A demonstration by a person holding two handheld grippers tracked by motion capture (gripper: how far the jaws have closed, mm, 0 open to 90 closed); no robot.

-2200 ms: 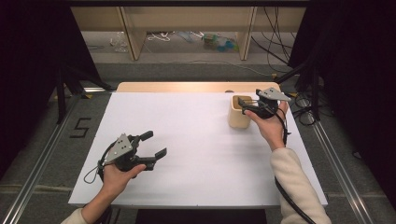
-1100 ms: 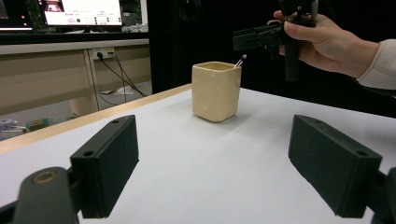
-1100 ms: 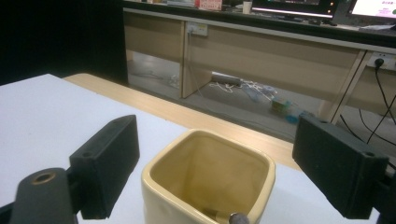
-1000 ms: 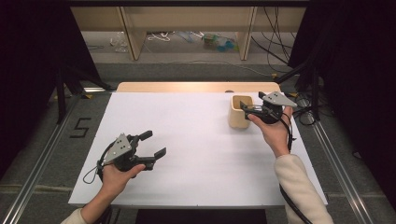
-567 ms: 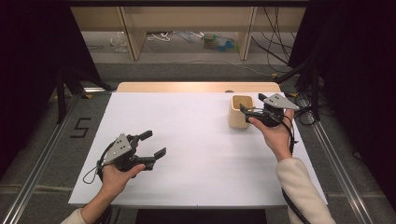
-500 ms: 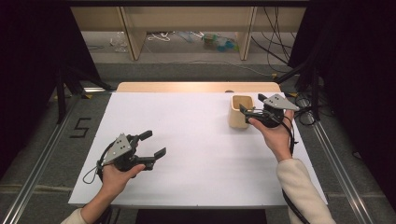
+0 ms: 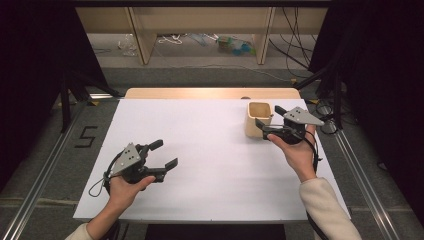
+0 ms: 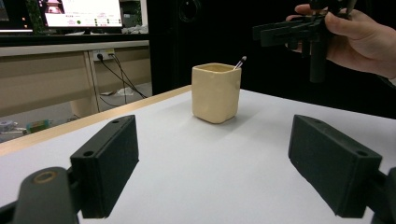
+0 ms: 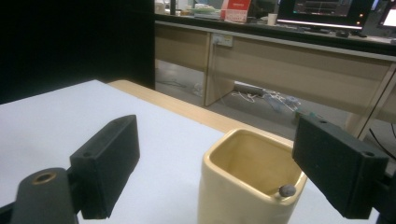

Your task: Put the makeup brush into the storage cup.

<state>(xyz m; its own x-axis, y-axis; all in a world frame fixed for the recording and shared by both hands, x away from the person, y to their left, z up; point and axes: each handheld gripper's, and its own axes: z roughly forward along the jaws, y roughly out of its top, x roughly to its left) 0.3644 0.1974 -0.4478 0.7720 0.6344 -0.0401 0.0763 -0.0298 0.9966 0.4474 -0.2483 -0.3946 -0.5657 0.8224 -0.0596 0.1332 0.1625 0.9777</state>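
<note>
Right gripper (image 7: 267, 128) backs rightward off the cup (image 7: 258, 119) at upper right (jaws wide, empty); left gripper (image 7: 162, 155) idles, equally open.

Cream cup (image 7: 258, 119), white table (image 7: 210, 165), black claws
</note>
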